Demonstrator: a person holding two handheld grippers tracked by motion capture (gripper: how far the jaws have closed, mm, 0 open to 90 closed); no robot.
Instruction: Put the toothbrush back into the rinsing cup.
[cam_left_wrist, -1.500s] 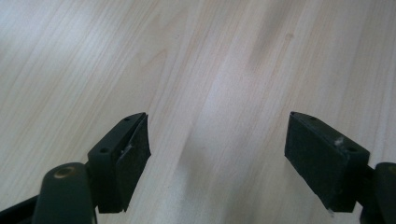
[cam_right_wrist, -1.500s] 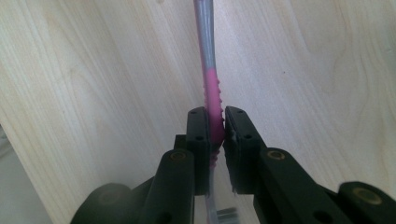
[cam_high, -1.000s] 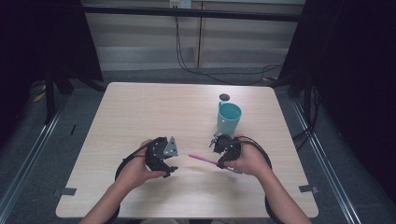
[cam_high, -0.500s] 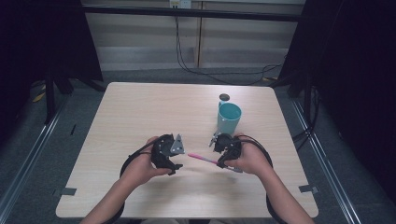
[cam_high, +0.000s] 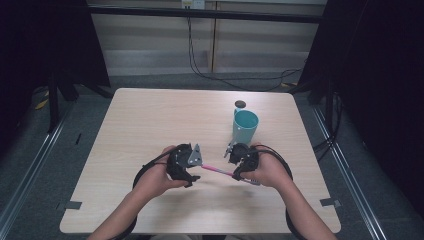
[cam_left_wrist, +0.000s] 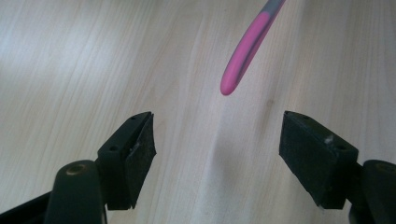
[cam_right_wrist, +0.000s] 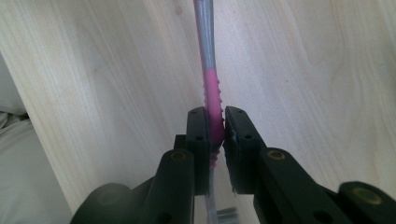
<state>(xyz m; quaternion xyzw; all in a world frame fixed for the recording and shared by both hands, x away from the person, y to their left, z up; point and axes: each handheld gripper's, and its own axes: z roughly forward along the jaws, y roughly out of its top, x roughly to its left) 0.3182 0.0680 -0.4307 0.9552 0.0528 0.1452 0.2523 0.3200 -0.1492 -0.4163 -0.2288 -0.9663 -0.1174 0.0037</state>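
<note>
Right gripper (cam_right_wrist: 216, 128) clenches the slim pink-and-grey plastic toothbrush (cam_right_wrist: 209, 88) mid-handle, holding it just above the pale wooden table (cam_high: 150, 120). Left gripper (cam_left_wrist: 217, 149) is spread wide, the pink handle tip just beyond its jaws. A teal plastic cup (cam_high: 245, 126) stands behind.

Even overhead light on table (cam_high: 150, 120), dark surroundings, gripper views slightly soft, perhaps blurred.

A pale wooden desk (cam_high: 150, 120) with rounded corners stands on a grey carpeted floor (cam_high: 30, 165). Beyond it runs a light panelled wall (cam_high: 150, 45) with black cables (cam_high: 200, 65) hanging down, and dark curtains (cam_high: 380, 75) close in both sides of the room.
</note>
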